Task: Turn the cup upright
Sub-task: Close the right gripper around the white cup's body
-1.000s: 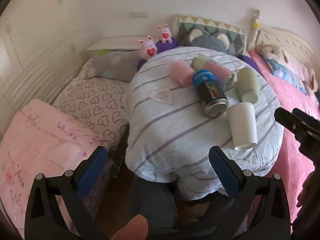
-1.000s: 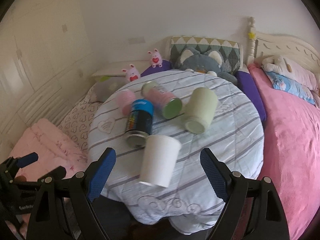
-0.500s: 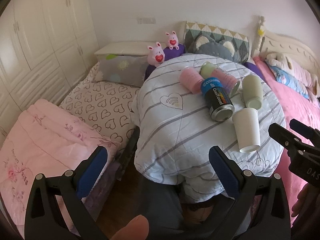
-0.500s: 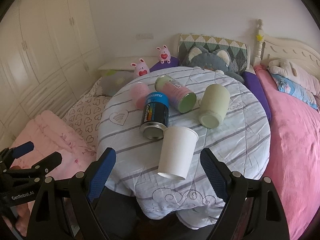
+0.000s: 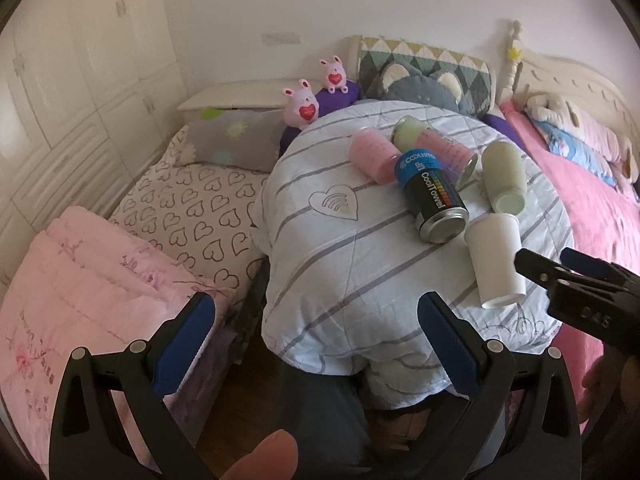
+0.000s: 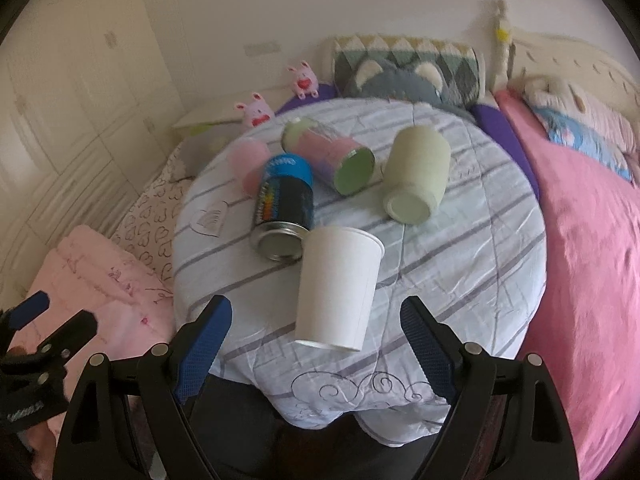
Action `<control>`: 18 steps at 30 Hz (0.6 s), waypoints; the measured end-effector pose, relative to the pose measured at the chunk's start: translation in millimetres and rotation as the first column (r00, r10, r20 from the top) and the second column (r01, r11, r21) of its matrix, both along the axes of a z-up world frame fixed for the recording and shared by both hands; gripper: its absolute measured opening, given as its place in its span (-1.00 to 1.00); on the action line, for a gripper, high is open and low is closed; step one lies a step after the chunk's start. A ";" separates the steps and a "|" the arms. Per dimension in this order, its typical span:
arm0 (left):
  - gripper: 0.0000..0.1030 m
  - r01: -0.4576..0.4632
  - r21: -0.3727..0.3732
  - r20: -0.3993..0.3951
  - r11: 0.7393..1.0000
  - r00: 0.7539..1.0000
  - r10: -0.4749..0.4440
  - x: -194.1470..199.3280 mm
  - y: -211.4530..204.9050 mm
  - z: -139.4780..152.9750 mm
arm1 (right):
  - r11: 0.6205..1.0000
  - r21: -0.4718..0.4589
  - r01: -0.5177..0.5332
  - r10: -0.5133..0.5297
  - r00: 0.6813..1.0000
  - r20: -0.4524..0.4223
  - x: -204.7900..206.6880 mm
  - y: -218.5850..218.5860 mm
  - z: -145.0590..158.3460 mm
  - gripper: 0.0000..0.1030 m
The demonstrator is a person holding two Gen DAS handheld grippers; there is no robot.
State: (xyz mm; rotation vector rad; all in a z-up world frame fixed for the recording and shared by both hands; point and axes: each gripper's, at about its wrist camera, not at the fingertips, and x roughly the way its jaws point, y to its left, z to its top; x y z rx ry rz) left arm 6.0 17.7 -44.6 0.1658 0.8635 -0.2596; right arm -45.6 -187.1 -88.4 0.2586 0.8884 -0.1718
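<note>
Right hand-held gripper (image 6: 316, 336), jaws wide open, hovers before the white cup (image 6: 338, 288) lying on the desk (image 6: 460, 264) beside a can (image 6: 284, 208); left hand-held gripper (image 5: 316, 326) gapes empty.

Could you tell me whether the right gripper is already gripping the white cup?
No, the right gripper is open, short of the white cup.

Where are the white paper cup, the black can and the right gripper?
white paper cup (image 6: 338, 288), right wrist view, middle of its side wall.
black can (image 6: 286, 200), right wrist view, its printed side.
right gripper (image 6: 316, 336), right wrist view, midway between fingertips.
</note>
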 end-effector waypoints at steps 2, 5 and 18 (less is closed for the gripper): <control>0.99 0.004 0.004 -0.005 1.000 1.000 -0.004 8.1 -2.7 -3.0 | 1.000 0.006 0.006 -0.006 1.000 -0.028 13.4 -3.3 -8.1 0.68; 0.99 0.014 0.008 -0.021 1.000 1.000 -0.014 21.6 -7.4 -9.5 | 1.000 0.012 0.018 -0.017 0.997 -0.075 32.3 -8.1 -21.3 0.68; 0.99 0.038 -0.003 -0.111 0.999 0.993 -0.038 59.8 -26.6 -44.6 | 0.997 0.070 0.021 -0.002 0.964 -0.267 82.8 -32.7 -59.6 0.68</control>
